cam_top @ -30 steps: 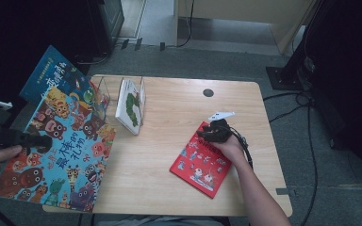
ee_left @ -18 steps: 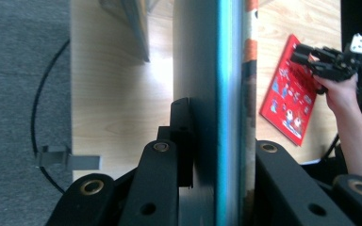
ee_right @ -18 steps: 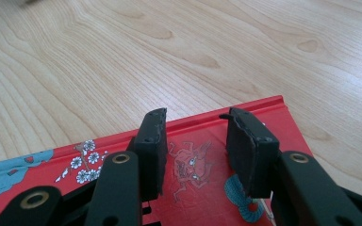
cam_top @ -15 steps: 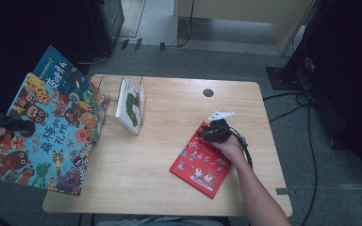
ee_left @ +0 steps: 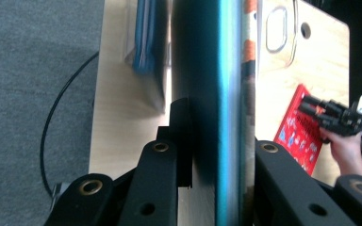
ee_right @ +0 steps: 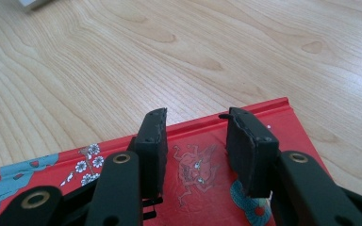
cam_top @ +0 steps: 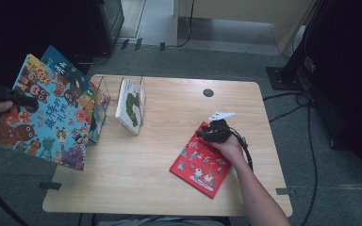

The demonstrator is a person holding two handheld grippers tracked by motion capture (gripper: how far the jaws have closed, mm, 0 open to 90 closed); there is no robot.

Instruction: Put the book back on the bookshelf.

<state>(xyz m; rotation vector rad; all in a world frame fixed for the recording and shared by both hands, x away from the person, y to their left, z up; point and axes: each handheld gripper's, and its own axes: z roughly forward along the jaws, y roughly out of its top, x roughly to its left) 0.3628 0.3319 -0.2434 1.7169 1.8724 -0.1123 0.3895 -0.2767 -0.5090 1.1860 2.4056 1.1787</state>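
The large, flat, colourful picture book [cam_top: 45, 117] is being held clamped by its edge in the left hand-held gripper [cam_top: 21, 100], tilted beyond the worktop's [cam_top: 169, 188] left edge, and is being judged liable to sag and slip free.

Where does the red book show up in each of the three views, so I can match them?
High view: red book lies flat on the table's right half, under the right gripper.
Left gripper view: red book at the right edge, far off, past the held book's edge.
Right gripper view: red book fills the bottom, beneath the open jaws.
Shared landmark: the wooden table.
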